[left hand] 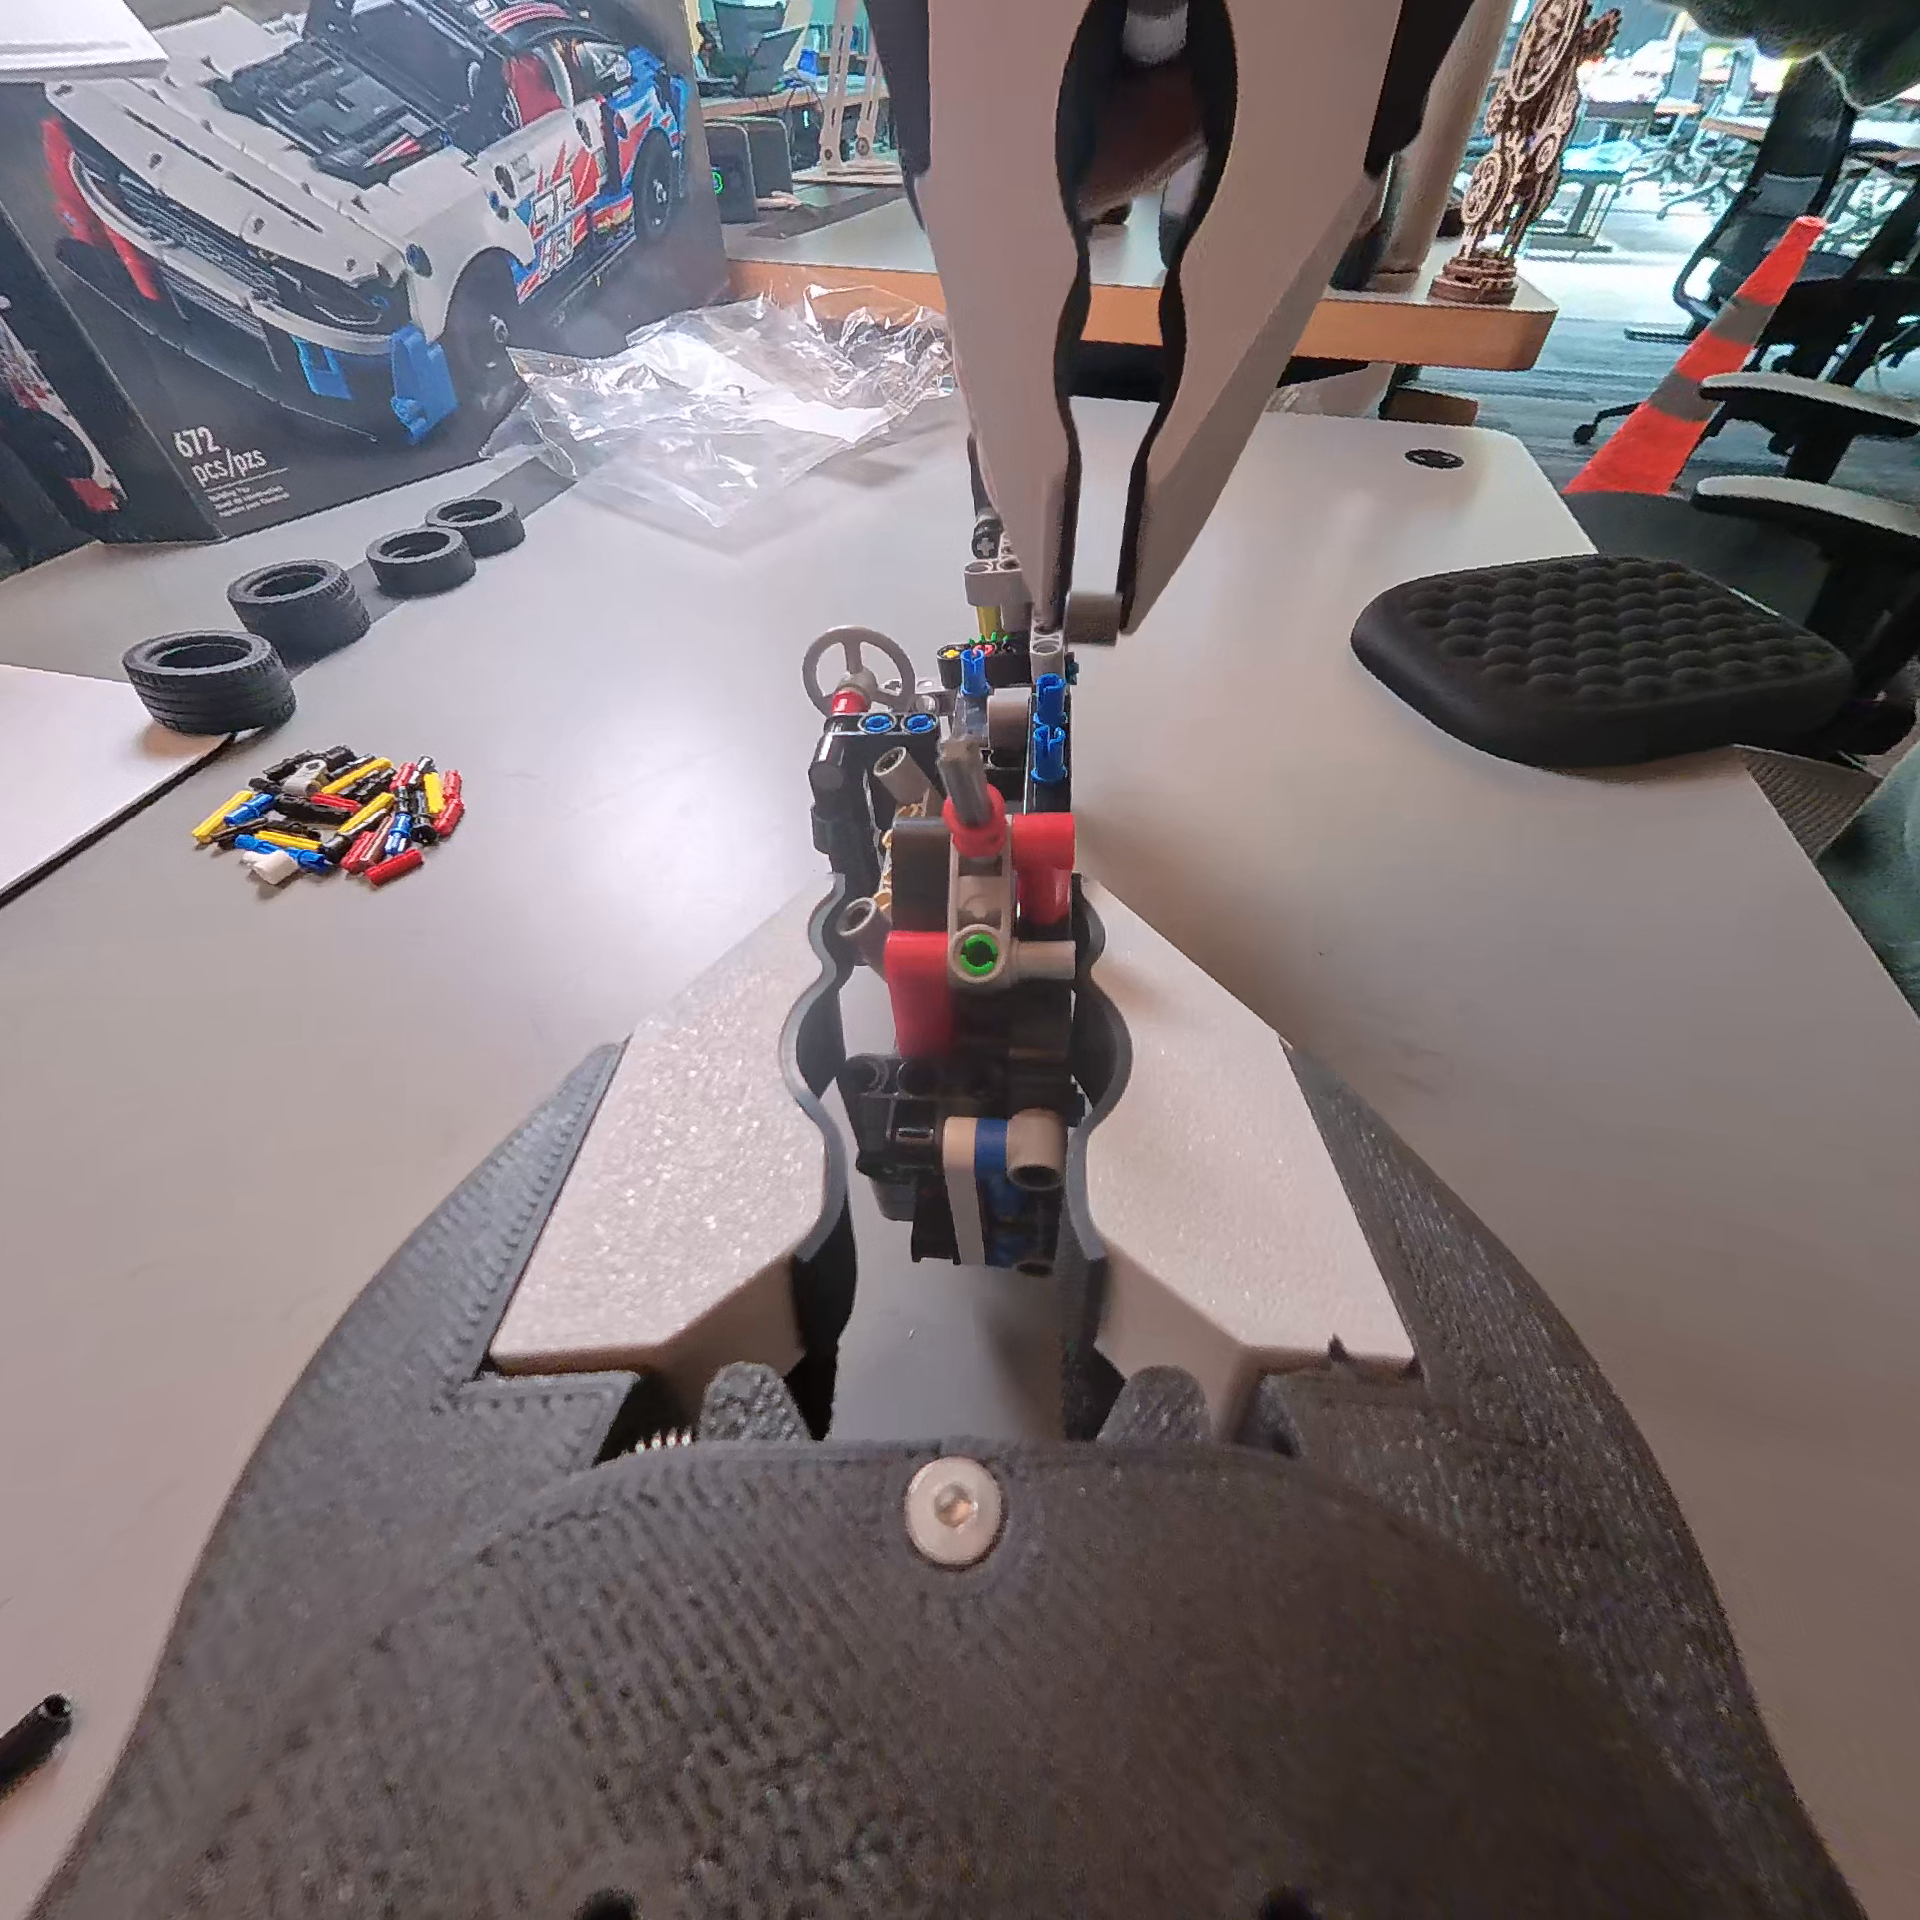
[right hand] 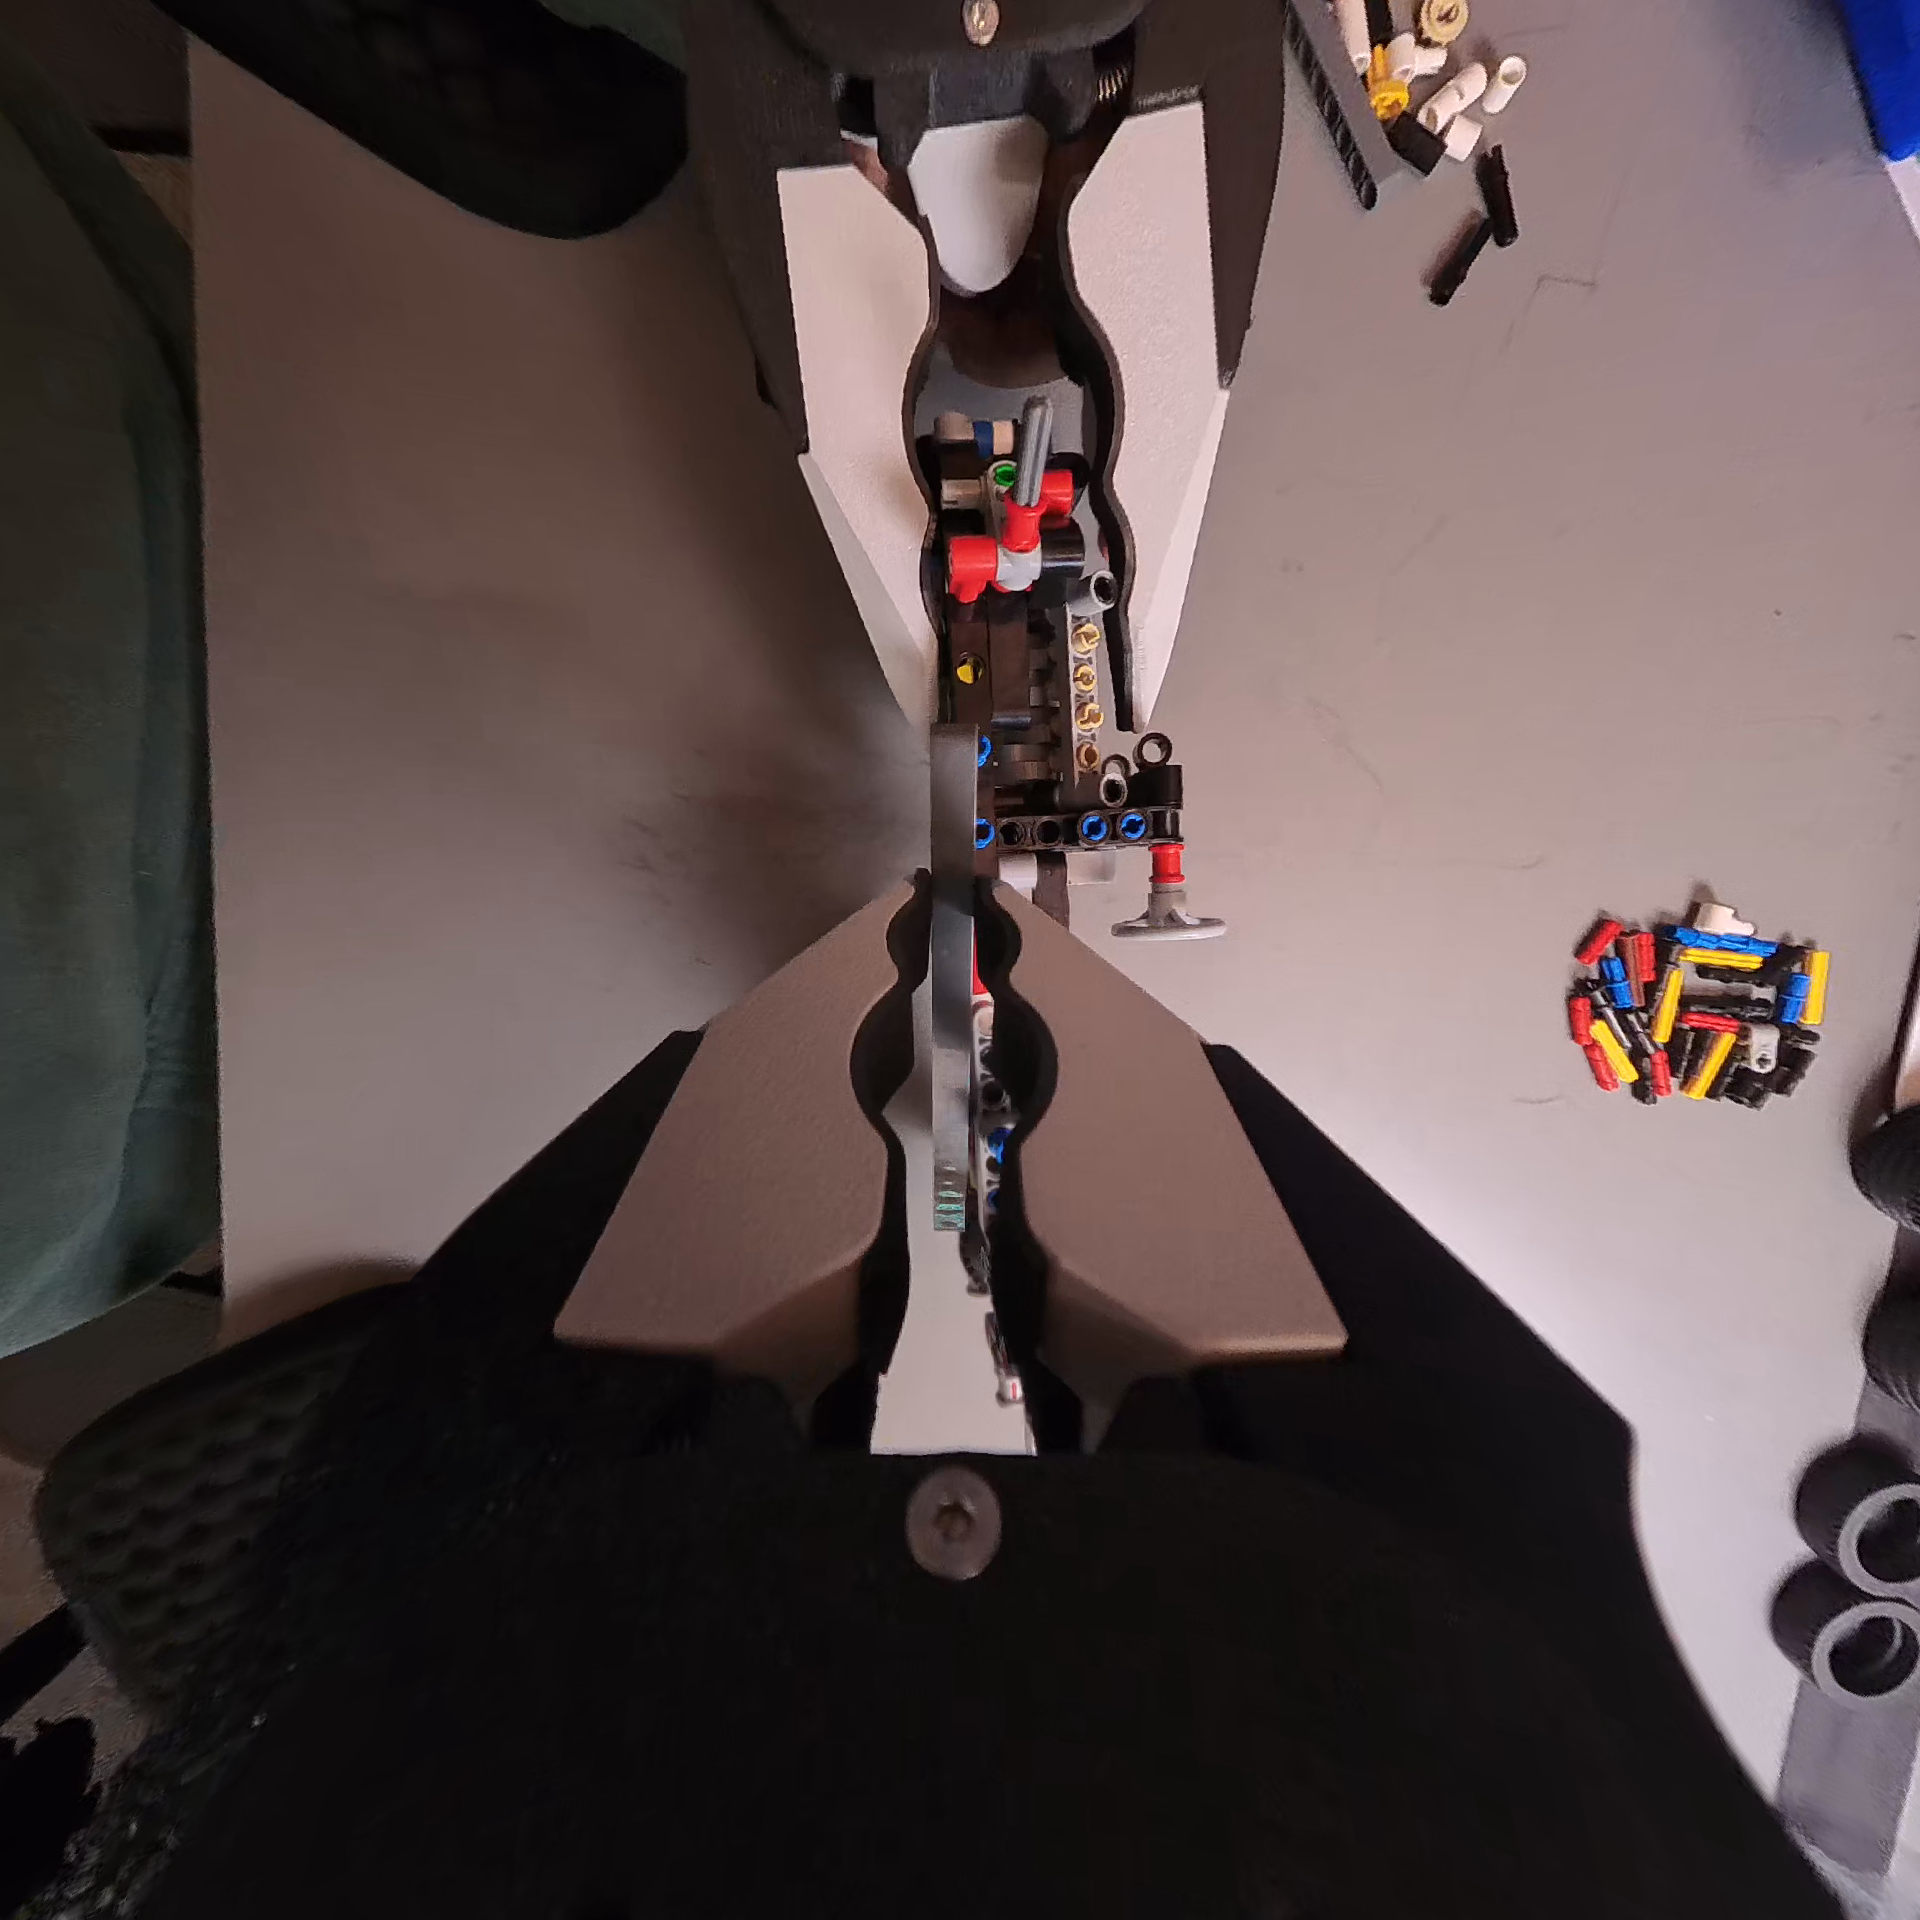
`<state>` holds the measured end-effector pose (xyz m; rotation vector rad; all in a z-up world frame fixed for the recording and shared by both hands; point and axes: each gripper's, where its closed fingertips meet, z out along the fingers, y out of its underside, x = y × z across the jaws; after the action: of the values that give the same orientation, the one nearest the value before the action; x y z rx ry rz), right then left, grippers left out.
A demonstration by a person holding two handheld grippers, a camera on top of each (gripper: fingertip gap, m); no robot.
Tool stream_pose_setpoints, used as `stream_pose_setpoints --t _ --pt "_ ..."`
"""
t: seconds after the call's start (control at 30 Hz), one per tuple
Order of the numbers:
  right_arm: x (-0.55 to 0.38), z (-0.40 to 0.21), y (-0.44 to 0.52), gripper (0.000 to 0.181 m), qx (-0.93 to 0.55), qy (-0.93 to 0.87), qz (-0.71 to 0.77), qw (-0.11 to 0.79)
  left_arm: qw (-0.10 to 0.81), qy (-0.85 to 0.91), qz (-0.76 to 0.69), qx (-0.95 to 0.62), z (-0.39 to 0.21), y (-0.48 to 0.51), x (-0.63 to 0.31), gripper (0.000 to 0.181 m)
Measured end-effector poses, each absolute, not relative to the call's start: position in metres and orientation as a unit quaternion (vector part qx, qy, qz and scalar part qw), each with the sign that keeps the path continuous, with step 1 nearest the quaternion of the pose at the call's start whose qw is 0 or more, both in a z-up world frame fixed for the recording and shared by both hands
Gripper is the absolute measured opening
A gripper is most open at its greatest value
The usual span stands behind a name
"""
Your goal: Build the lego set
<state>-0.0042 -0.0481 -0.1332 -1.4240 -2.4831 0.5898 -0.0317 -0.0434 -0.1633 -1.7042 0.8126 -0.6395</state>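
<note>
On grey table, one lego chassis clamped by left gripper, right gripper pinching its far end, four tyres.

4 black tyres are counted in a row on the worktop, beside 1 heap of small coloured pins, 1 printed box and 1 partly built model.

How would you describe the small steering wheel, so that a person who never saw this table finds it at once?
Start at the partly built lego chassis in the middle of the grey table, held by the left gripper. At its far end, on the side toward the loose tyres, a grey steering wheel sticks out on a short red-collared shaft. It is the only spoked ring there.
</note>
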Motion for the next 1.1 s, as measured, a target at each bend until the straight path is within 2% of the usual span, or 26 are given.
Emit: stream_pose_setpoints --t 0.03,0.23,0.37,0.53,0.87,1.1 --pt "-0.004 -0.129 -0.049 0.004 -0.483 -0.844 0.204 0.109 0.543 0.342 -0.270 -0.718 -0.163 -0.044 -0.032 0.038" --pt "-0.002 -0.110 -0.041 0.004 -0.470 -0.843 0.166 0.200 0.544 0.346 -0.264 -0.718 -0.163 -0.045 -0.032 0.039" --pt "-0.007 -0.114 -0.026 0.005 -0.405 -0.860 -0.009 0.311 0.543 0.333 -0.264 -0.725 -0.164 -0.042 -0.034 0.038" --pt "-0.013 -0.127 -0.032 0.005 -0.324 -0.857 -0.124 0.381 0.541 0.333 -0.257 -0.728 -0.164 -0.043 -0.035 0.038" --pt "-0.015 -0.131 -0.034 0.005 -0.326 -0.816 -0.164 0.448 0.535 0.325 -0.253 -0.737 -0.165 -0.043 -0.037 0.038" --pt "-0.015 -0.134 -0.041 0.013 -0.372 -0.821 -0.084 0.425 0.535 0.328 -0.246 -0.739 -0.165 -0.044 -0.036 0.038"
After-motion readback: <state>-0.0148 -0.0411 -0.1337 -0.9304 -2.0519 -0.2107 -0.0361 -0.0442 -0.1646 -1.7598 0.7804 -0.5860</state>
